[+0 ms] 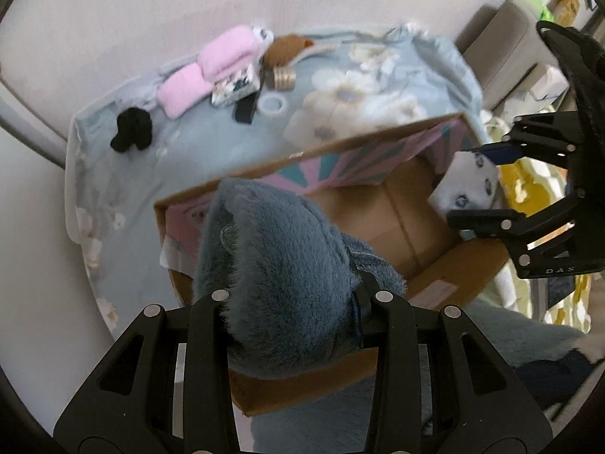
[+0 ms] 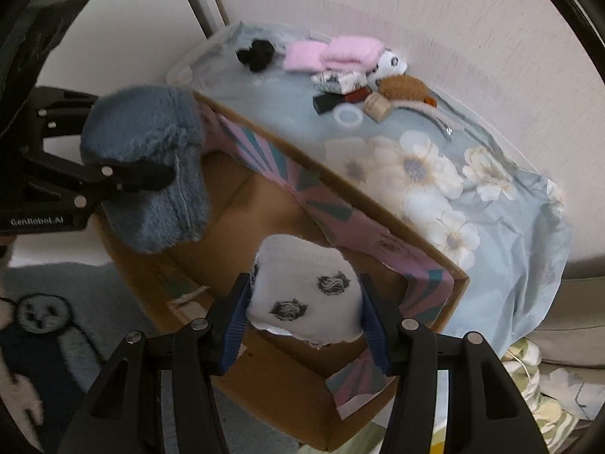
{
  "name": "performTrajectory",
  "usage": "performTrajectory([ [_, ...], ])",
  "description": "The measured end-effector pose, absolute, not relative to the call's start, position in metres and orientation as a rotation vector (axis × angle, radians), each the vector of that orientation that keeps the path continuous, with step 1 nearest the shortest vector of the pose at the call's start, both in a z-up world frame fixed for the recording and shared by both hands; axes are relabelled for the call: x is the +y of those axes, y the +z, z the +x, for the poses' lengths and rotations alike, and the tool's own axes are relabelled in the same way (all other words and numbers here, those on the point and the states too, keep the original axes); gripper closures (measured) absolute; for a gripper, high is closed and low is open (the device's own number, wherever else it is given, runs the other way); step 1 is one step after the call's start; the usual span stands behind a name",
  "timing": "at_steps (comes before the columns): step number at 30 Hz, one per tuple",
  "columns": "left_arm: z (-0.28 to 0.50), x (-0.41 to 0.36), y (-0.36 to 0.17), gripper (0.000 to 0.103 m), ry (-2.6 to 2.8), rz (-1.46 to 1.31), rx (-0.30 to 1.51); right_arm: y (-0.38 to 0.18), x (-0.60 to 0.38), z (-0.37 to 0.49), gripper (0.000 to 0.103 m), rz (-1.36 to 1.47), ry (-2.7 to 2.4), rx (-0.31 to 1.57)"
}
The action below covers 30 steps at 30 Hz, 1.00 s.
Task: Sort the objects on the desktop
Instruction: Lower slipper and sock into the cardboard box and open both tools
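So this looks like early-to-middle going on the sorting job. The cardboard box (image 2: 264, 204) sits at the near edge of the surface (image 2: 491, 227) with the floral blue cloth, and as far as either view shows, its brown bottom is bare: nothing dropped in yet. Both hands are loaded and hanging over it, though. The left hand-held gripper (image 1: 298, 295) is clamped on a fuzzy blue plush (image 1: 272, 265), held above the box's left end, and the right hand-held gripper (image 2: 302, 310) is squeezed onto a white sock bundle (image 2: 302, 295) with dark patterned spots, over the right end. Looks like both are about to get released into the box, but that's just a guess. Plenty left at the back of the surface near the wall: a black sock ball (image 1: 130, 134), two pink rolled cloths (image 1: 211, 72), a small printed box (image 1: 234, 85), a brown plush (image 1: 285, 50), a tape ring (image 1: 274, 105), a dark block (image 1: 245, 109), and a small panda-looking toy (image 2: 391, 63).
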<state>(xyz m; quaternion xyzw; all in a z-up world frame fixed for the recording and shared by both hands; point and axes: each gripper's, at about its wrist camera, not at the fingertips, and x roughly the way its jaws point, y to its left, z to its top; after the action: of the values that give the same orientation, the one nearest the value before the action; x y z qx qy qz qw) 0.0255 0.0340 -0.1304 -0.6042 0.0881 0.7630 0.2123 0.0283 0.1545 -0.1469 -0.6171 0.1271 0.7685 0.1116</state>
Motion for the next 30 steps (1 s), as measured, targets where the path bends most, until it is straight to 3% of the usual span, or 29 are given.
performTrajectory([
  [4,0.026,0.036,-0.147,0.070,2.102,-1.710,0.243,-0.162,0.159,0.032,0.052,-1.814,2.229,0.547],
  [16,0.022,0.034,-0.153,0.069,2.112,-1.711,0.264,-0.167,0.156,0.030,0.049,-1.817,2.194,0.478],
  [19,0.020,0.035,-0.158,0.053,2.105,-1.746,0.281,-0.175,0.155,0.026,0.042,-1.858,2.139,0.482],
  [20,0.019,0.034,-0.159,0.031,2.096,-1.764,0.263,-0.176,0.156,0.027,0.035,-1.863,2.131,0.494],
  [21,0.019,0.033,-0.160,0.005,2.088,-1.770,0.233,-0.178,0.156,0.027,0.019,-1.869,2.126,0.512],
  [22,0.019,0.031,-0.158,0.000,2.092,-1.755,0.197,-0.180,0.157,0.028,0.012,-1.877,2.118,0.536],
  [23,0.019,0.029,-0.153,0.000,2.106,-1.725,0.172,-0.181,0.157,0.029,0.000,-1.888,2.107,0.557],
  [30,0.018,0.022,-0.138,0.000,2.162,-1.696,0.254,-0.179,0.155,0.033,0.000,-1.855,2.116,0.609],
])
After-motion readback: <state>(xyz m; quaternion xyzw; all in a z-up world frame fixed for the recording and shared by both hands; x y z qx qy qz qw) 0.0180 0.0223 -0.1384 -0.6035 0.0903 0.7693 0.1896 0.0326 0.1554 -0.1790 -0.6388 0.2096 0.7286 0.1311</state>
